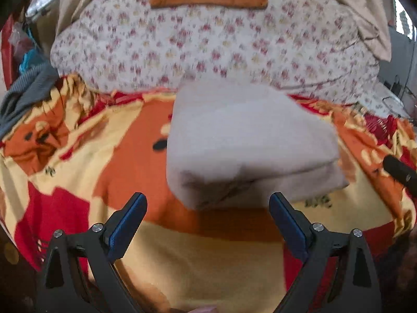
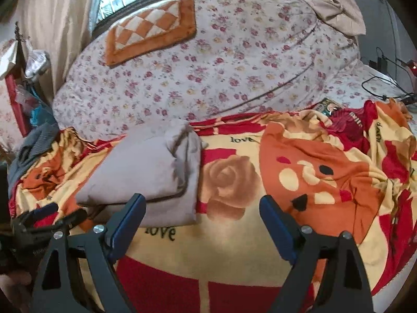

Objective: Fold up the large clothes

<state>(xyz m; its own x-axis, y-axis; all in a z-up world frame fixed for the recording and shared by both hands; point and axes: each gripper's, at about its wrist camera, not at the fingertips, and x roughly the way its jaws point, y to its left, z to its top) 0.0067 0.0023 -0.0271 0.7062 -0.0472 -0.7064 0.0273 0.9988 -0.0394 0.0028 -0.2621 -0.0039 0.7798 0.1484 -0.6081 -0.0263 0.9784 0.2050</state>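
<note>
Most of both views is taken up by the bed, covered with a loud orange-red blanket (image 2: 234,247) (the one with "love" printed on it), and behind that a big floral quilt (image 2: 208,73) is heaped up with an orange checked cushion (image 2: 151,28) laid on top. A grey knit thing (image 1: 26,96) is bunched at the far left edge, well apart from the action.

The garment (image 1: 250,140), pale grey-lilac, is already folded into a thick rectangular bundle and is lying on the blanket, just in front of the quilt. In the right wrist view it sits left of centre (image 2: 146,172), with its layered edges stacked and a bit lumpy at the far corner.

The left gripper (image 1: 208,208) is spread wide with nothing in it, hovering just short of the bundle's near edge. The right gripper (image 2: 202,210) is likewise released and empty, its left finger overlapping the bundle's near corner in view (contact can't be confirmed).

So the folding looks mostly done, probably at the final fold or tidy-up stage. For the next move, the near edge would need to be pinched through all layers at once, otherwise the stack could be pulled apart.
</note>
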